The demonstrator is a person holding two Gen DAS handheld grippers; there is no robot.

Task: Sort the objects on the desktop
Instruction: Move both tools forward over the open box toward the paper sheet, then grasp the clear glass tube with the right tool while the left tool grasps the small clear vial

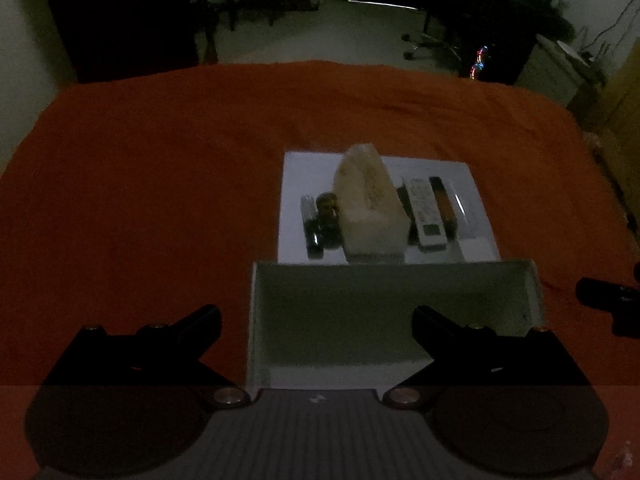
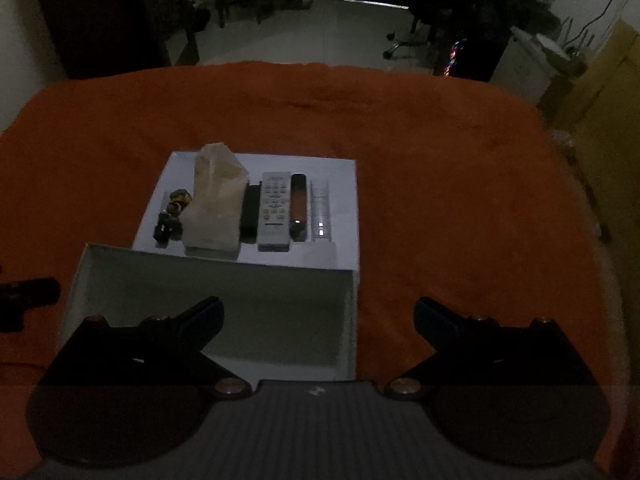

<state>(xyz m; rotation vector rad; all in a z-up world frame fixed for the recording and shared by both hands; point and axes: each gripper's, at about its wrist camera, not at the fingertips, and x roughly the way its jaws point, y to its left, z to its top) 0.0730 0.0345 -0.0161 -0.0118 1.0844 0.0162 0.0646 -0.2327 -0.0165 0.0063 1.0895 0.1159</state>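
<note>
A white sheet (image 1: 308, 176) (image 2: 340, 200) lies on the orange cloth and carries a row of objects. A pale tissue pack (image 1: 370, 200) (image 2: 216, 204) stands upright in the row. To its left are small dark bottles (image 1: 326, 220) (image 2: 170, 224). To its right lie a white remote (image 1: 426, 212) (image 2: 275, 210), a dark brown slim object (image 1: 444, 204) (image 2: 298, 206) and a clear ruler-like piece (image 2: 321, 212). An empty white open box (image 1: 392, 304) (image 2: 240, 304) stands nearer me than the sheet. My left gripper (image 1: 316, 320) and right gripper (image 2: 318, 312) are both open and hold nothing, hovering near the box.
The orange cloth (image 1: 140, 184) (image 2: 460, 200) covers the whole table, with bare cloth to the left and right of the sheet. The other gripper's dark tip shows at the frame edge (image 1: 612, 300) (image 2: 24, 296). Beyond the table are a dim room, an office chair (image 2: 408, 40) and furniture.
</note>
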